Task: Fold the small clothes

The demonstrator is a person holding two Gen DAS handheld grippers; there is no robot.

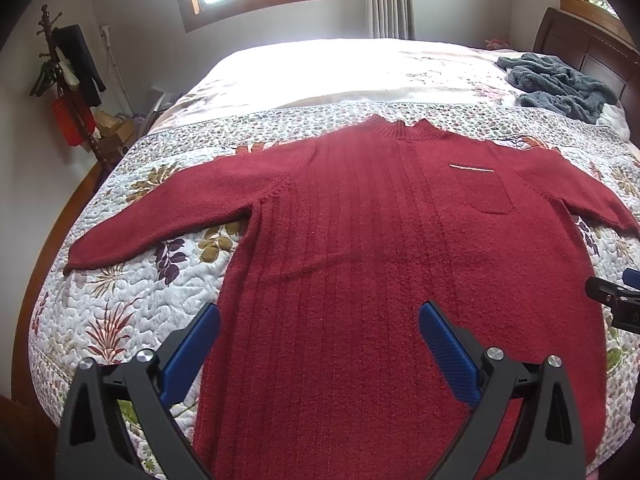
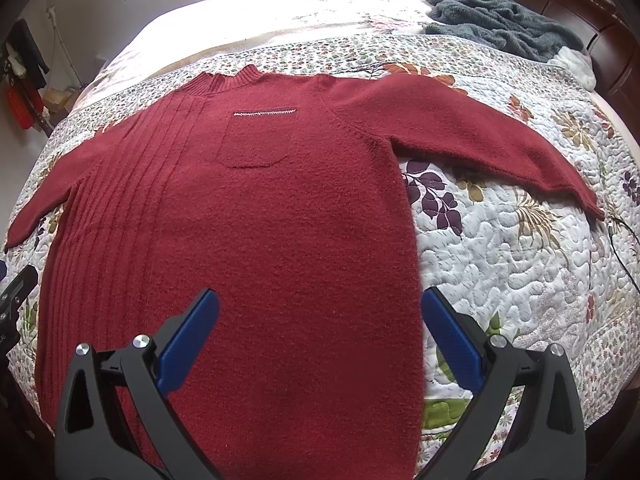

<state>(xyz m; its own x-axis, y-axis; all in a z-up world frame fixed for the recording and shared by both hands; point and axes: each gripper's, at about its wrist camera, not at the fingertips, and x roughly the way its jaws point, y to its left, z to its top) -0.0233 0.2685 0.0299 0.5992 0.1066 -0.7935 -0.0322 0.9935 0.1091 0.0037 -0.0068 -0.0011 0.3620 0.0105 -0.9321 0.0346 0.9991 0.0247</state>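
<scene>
A red sweater of fuzzy knit is spread flat, front up, on the quilt of a bed, both sleeves laid out to the sides and the ribbed collar turned toward the far edge. Raised vertical ribs are seen running down one half of the body; the other half is plain, and a patch pocket with a rounded bottom and a pale stitched top edge is sewn on there. The quilt is white, puckered with meandering stitching and printed with leaves and flowers. A crumpled grey-blue fleece is seen lying near the dark wooden headboard, well apart from the sweater. The left hand-held gripper is held over the hem region with its jaws spread wide, nothing between them; its blue textured pads are mounted on black arms. The right hand-held gripper is likewise held wide apart and empty, straddling the sweater's side edge, one pad over the knit and the other over the quilt.
</scene>
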